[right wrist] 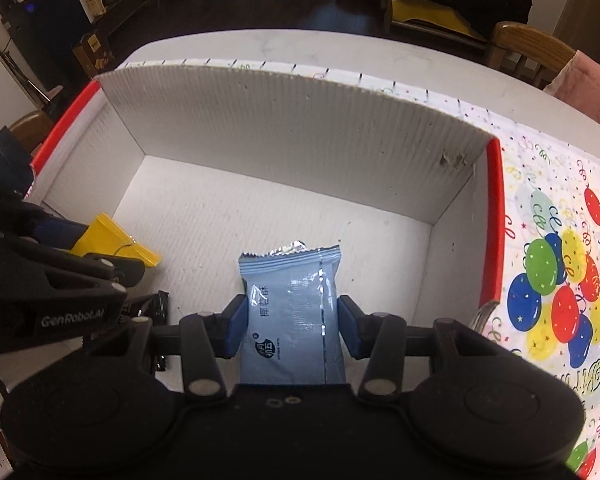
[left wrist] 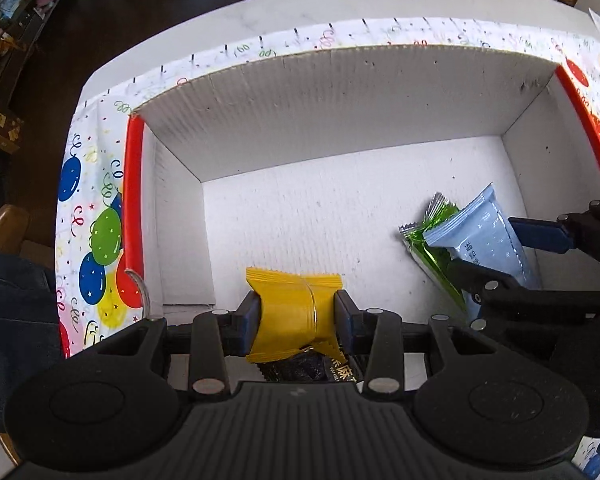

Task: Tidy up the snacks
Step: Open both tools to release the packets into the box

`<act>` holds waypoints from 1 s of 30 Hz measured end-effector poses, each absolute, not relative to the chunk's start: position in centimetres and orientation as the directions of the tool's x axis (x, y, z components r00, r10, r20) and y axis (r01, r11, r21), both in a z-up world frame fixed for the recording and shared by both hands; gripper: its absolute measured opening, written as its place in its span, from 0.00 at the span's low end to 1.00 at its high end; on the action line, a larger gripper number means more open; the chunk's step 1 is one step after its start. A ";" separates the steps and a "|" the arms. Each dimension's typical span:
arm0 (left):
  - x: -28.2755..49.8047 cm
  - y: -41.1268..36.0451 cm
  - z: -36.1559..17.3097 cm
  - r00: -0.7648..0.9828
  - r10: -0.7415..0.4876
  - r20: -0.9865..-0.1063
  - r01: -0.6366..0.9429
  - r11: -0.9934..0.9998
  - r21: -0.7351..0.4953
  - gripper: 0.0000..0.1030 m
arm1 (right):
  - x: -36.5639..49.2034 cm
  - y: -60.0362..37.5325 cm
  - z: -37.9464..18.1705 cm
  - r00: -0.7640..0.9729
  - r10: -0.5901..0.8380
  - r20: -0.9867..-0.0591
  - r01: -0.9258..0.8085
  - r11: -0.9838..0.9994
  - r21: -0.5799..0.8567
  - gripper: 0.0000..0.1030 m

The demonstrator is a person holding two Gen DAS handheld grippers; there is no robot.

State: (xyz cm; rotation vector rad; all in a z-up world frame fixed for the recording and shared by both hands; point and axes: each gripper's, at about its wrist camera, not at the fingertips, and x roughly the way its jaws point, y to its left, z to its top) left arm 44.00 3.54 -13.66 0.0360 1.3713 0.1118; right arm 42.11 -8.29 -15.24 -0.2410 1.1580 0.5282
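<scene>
— Your left wrist view looks down, close, into the white box point(left wrist: 340, 120) from its near-left side.
— And your right wrist view sits near-right, facing the same far wall; both share the box floor.

left tongs point(left wrist: 296, 316) clamp yellow packet point(left wrist: 290, 308) over white box point(left wrist: 320, 208); blue packet point(left wrist: 488, 236) right.

Black tool point(right wrist: 291, 326), blue pads point(right wrist: 236, 326).

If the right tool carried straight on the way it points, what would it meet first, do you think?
Most likely the white box floor, then its far wall; the right tool holds the blue snack packet, though depth is unclear.
</scene>
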 end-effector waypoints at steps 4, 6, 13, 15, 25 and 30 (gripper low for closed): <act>44.1 3.8 -13.6 0.194 0.092 -0.977 -0.074 0.994 0.079 0.38 | 41.8 -8.4 -15.3 0.296 0.278 -0.914 -0.512 0.854 0.094 0.46; 44.0 3.9 -13.4 0.199 0.083 -0.977 -0.079 0.994 0.068 0.38 | 41.6 -8.7 -15.0 0.300 0.282 -0.911 -0.508 0.856 0.098 0.46; 42.7 4.3 -12.3 0.242 0.059 -0.969 -0.106 0.994 0.034 0.38 | 41.3 -9.5 -13.4 0.317 0.323 -0.892 -0.501 0.855 0.132 0.48; 42.2 4.6 -11.8 0.260 0.058 -0.964 -0.116 0.993 0.028 0.38 | 40.9 -9.7 -12.7 0.327 0.338 -0.883 -0.503 0.853 0.140 0.50; 38.7 6.1 -8.8 0.359 0.022 -0.933 -0.154 0.987 -0.036 0.43 | 38.3 -11.2 -9.2 0.372 0.396 -0.840 -0.488 0.853 0.186 0.58; 36.7 6.5 -7.3 0.408 0.011 -0.913 -0.161 0.985 -0.060 0.43 | 36.8 -11.4 -7.8 0.401 0.414 -0.817 -0.487 0.852 0.193 0.61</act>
